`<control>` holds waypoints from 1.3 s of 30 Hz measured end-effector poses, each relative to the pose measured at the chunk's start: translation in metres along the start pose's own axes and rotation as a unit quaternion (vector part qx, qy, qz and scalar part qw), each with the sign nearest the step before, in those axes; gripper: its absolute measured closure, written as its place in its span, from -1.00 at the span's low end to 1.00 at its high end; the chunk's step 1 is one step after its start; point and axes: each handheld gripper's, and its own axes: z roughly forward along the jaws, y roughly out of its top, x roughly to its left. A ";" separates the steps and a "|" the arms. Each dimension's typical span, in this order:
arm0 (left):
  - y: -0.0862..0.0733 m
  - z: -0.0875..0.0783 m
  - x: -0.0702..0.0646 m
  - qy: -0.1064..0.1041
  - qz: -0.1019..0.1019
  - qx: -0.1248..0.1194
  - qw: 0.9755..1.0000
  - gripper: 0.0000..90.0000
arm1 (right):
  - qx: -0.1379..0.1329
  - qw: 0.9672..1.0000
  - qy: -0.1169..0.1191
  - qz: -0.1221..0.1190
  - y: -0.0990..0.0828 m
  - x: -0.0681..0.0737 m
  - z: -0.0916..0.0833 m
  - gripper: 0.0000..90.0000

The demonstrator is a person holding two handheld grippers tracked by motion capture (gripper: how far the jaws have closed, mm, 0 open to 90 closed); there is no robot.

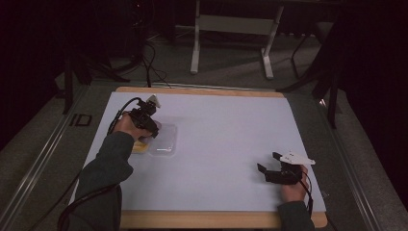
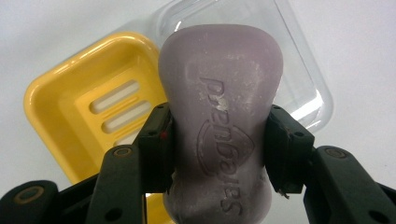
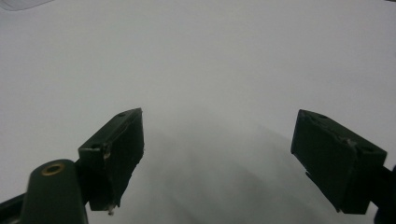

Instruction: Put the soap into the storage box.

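left tongs (image 2: 219,140) pinching purple soap bar (image 2: 219,93) at its waist (secure hold) above yellow dish (image 2: 70,102) | clear lid (image 2: 303,88) set aside | right tongs (image 3: 233,154) spread, idle on surface (image 1: 226,134)

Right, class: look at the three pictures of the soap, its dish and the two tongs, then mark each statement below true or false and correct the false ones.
1. The left tongs grip a purple soap bar. True.
2. The soap lies in the yellow dish. False: it is held above the dish, which has nothing in it.
3. The right tongs hold the clear lid. False: they are open with nothing between them, over the bare white table top.
4. The clear lid lies beside the yellow dish. True.
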 end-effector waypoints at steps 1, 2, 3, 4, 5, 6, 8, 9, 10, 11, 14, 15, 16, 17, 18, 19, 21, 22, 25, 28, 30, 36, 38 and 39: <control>0.000 0.000 0.001 0.000 -0.001 0.000 1.000 0.11 | 0.000 1.000 0.000 0.000 0.000 0.000 0.000 -0.62; 0.000 0.000 0.002 0.000 -0.002 0.000 1.000 0.11 | 0.000 1.000 0.000 0.000 0.000 0.000 0.000 -0.62; 0.000 0.000 0.002 0.001 -0.005 -0.001 1.000 0.11 | 0.000 1.000 0.000 0.000 0.000 0.000 0.000 -0.62; 0.000 0.000 0.003 0.002 -0.005 -0.001 1.000 0.11 | -0.001 1.000 0.000 0.000 0.000 0.000 0.000 -0.63; -0.001 0.000 0.003 0.004 -0.008 -0.003 1.000 0.11 | -0.001 1.000 -0.001 -0.001 0.000 0.000 0.000 -0.62; -0.001 -0.001 0.004 0.004 -0.011 -0.006 1.000 0.11 | -0.001 1.000 -0.001 -0.001 0.000 0.000 0.000 -0.62; -0.002 0.000 0.005 0.004 -0.014 -0.006 1.000 0.11 | -0.001 1.000 -0.001 -0.001 0.000 0.000 0.000 -0.62; -0.002 0.000 0.005 0.004 -0.014 -0.006 1.000 0.11 | -0.001 1.000 -0.001 -0.001 0.000 0.000 0.000 -0.62; -0.002 0.000 0.007 0.006 -0.017 -0.006 1.000 0.11 | -0.001 1.000 -0.001 -0.001 0.000 0.000 0.000 -0.62; -0.002 0.000 0.007 0.007 -0.021 -0.007 1.000 0.11 | -0.001 1.000 -0.001 -0.001 0.000 0.000 0.000 -0.62; -0.003 0.001 0.010 0.007 -0.028 -0.005 1.000 0.11 | -0.001 1.000 -0.001 -0.001 0.000 0.000 0.000 -0.62; -0.003 0.001 0.010 0.007 -0.028 -0.005 1.000 0.11 | -0.001 1.000 -0.001 -0.001 0.000 0.000 0.000 -0.62; -0.003 0.002 0.011 0.008 -0.029 -0.003 1.000 0.11 | -0.001 1.000 -0.001 -0.001 0.000 0.000 0.000 -0.63; -0.003 0.002 0.012 0.008 -0.032 -0.002 0.999 0.11 | -0.001 1.000 -0.001 -0.001 0.000 0.000 0.000 -0.62; -0.003 0.003 0.013 0.008 -0.035 -0.002 0.999 0.11 | -0.001 1.000 -0.001 -0.001 0.000 0.000 0.000 -0.63; -0.003 0.003 0.014 0.007 -0.038 -0.001 0.999 0.11 | -0.001 1.000 -0.001 -0.001 0.000 0.000 0.000 -0.63; -0.004 0.004 0.016 0.009 -0.041 0.001 0.999 0.11 | -0.001 1.000 0.000 -0.001 0.000 0.000 0.000 -0.62; -0.004 0.005 0.017 0.010 -0.045 0.001 0.999 0.11 | -0.001 1.000 -0.001 -0.001 0.000 0.000 0.000 -0.62; -0.005 0.006 0.019 0.011 -0.051 0.003 0.999 0.11 | -0.001 1.000 -0.001 -0.001 0.000 0.000 0.000 -0.62; -0.006 0.007 0.021 0.010 -0.056 0.005 0.998 0.11 | -0.001 1.000 -0.001 -0.001 0.000 0.000 0.000 -0.63; -0.006 0.008 0.022 0.014 -0.060 0.004 0.998 0.11 | -0.001 1.000 -0.001 -0.001 0.000 0.000 0.000 -0.62; -0.008 0.011 0.025 0.024 -0.075 0.003 0.997 0.11 | -0.001 1.000 -0.001 -0.001 0.000 0.000 0.000 -0.62; -0.008 0.011 0.026 0.027 -0.081 0.005 0.996 0.11 | -0.001 1.000 -0.001 -0.001 0.000 0.000 0.000 -0.62; -0.008 0.012 0.026 0.030 -0.085 0.003 0.996 0.11 | -0.001 1.000 -0.001 -0.001 0.000 0.000 0.000 -0.63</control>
